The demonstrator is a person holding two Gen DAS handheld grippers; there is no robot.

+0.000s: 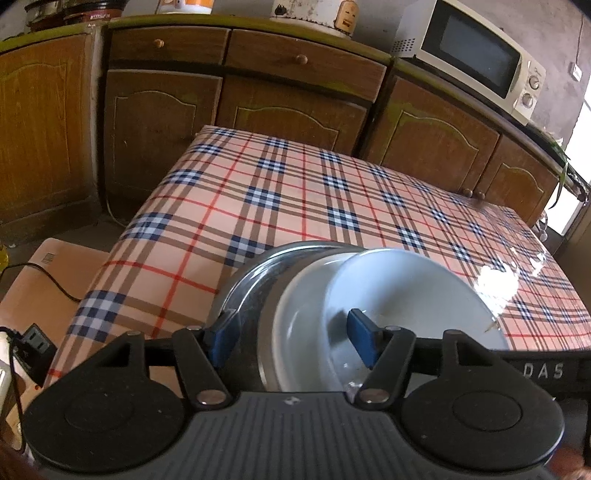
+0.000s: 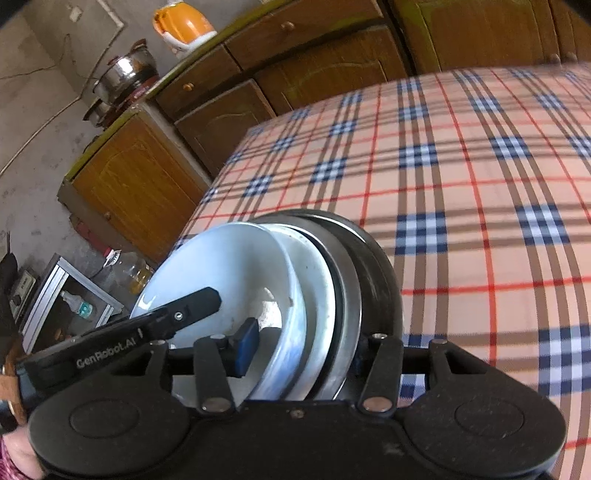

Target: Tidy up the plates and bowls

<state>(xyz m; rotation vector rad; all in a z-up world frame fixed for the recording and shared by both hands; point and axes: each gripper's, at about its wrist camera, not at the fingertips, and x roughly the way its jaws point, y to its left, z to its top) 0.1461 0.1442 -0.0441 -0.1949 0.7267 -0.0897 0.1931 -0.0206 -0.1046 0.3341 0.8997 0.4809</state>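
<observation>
A nested stack of dishes is held above the checked table (image 1: pixel 295 192): a white bowl (image 1: pixel 413 295) innermost, a second white bowl (image 1: pixel 303 310) around it, and steel plates (image 1: pixel 247 280) outermost. My left gripper (image 1: pixel 291 336) is shut across the stack's rim, one blue finger (image 1: pixel 225 332) outside the steel plates, the other inside the white bowl. In the right wrist view the same stack (image 2: pixel 258 280) stands on edge. My right gripper (image 2: pixel 303 350) is shut on its rim, one blue finger (image 2: pixel 245 347) inside the white bowl. The left gripper's body (image 2: pixel 147 325) shows at the left.
Wooden cabinets (image 1: pixel 236 99) run behind the table, with a microwave (image 1: pixel 476 55) on the counter at the right. An orange kettle (image 2: pixel 184 22) and steel pots (image 2: pixel 125 70) stand on the counter. A cardboard box (image 1: pixel 48 280) and cables lie left of the table.
</observation>
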